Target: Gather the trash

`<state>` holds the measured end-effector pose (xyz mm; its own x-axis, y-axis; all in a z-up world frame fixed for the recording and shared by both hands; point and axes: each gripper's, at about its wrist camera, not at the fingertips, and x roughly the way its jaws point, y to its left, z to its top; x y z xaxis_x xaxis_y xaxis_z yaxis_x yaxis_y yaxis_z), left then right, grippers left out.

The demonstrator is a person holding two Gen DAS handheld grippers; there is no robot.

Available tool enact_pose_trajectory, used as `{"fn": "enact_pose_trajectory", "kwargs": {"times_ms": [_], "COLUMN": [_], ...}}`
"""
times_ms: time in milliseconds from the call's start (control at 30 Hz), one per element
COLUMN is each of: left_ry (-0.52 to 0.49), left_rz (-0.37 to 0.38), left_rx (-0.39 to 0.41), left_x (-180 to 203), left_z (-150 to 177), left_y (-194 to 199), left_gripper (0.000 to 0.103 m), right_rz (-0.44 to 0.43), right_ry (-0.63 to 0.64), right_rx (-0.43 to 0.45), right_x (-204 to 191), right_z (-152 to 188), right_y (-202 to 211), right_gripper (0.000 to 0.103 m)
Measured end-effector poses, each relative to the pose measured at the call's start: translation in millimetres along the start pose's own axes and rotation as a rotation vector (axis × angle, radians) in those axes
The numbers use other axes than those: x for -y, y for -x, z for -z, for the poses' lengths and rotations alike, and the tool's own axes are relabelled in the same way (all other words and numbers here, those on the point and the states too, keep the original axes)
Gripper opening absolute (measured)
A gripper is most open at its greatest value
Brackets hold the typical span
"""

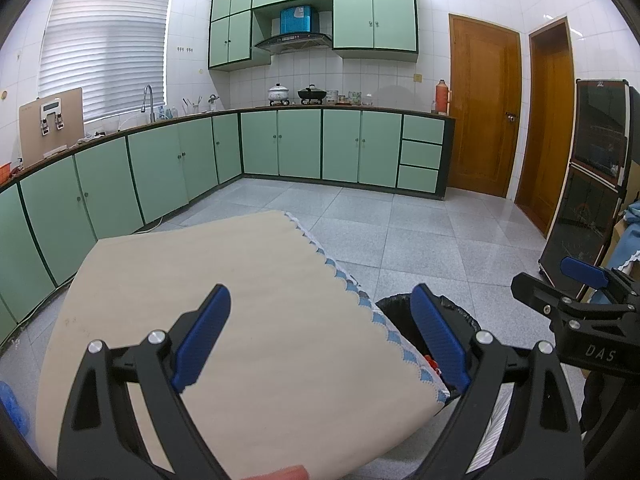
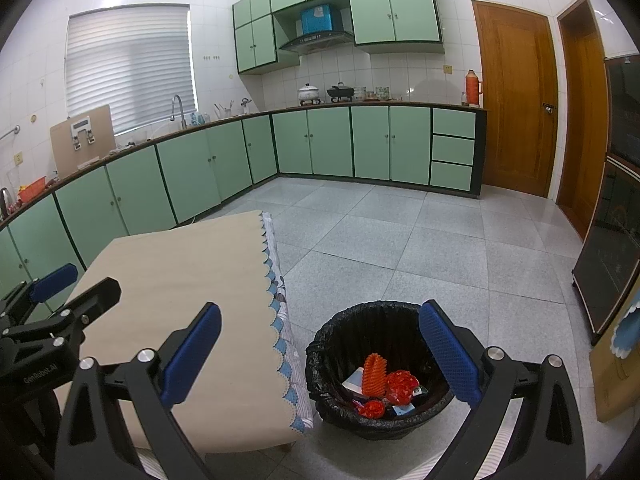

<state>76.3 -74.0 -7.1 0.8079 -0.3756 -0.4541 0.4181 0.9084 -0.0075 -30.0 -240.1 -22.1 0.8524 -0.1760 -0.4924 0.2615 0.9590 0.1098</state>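
A: Sitting in the black-lined trash bin (image 2: 380, 364) on the floor (image 2: 400, 248), the trash is already gathered: an orange ridged cone (image 2: 374, 376), red crumpled wrappers (image 2: 401, 387) and a few paper scraps, heaped near the bin's centre toward 6 o'clock.

B: How would that lot handle?

A: Light, I'd judge. The wrappers look soft and crushable, so a pinch across a fold would do. The cone seems stiffer; take it across its middle. The liner looks thin and slack, so grip its bunched rim, not the wall.

B: Where are the grippers?

A: The right gripper (image 2: 320, 354) hangs above the bin with fingers spread wide and nothing between them; the trash lies just past its tips, at about 5 o'clock. The left gripper (image 1: 320, 340) is also spread wide and empty, over the beige table top (image 1: 240, 280), with the bin at its 3 o'clock, partly hidden by the table's scalloped cloth edge (image 1: 352, 288). No trash shows on the table.
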Motion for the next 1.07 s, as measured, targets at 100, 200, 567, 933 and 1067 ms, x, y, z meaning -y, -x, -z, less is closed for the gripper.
{"fn": "enact_pose_trajectory", "kwargs": {"times_ms": [100, 200, 567, 933, 1067], "left_ry": [0.000, -0.001, -0.002, 0.003, 0.002], "left_rz": [0.000, 0.000, -0.004, -0.005, -0.006], "left_rx": [-0.003, -0.005, -0.011, -0.015, -0.017], "left_x": [-2.8, -3.6, -1.5, -0.5, 0.4], "left_z": [1.4, 2.6, 0.7, 1.7, 2.1], "left_y": [-1.1, -1.8, -4.0, -3.7, -3.8], "left_gripper": [0.088, 0.088, 0.088, 0.088, 0.088], "right_rz": [0.001, 0.000, 0.001, 0.002, 0.001], "right_ry": [-0.002, -0.002, -0.006, -0.008, -0.010], "right_rx": [-0.001, -0.002, -0.007, -0.010, -0.014], "right_x": [-0.4, 0.0, -0.2, 0.6, 1.3], "right_z": [2.9, 3.4, 7.3, 6.5, 6.9], "right_y": [-1.0, -1.3, -4.4, -5.5, -6.4], "right_gripper": [0.097, 0.097, 0.097, 0.097, 0.097]}}
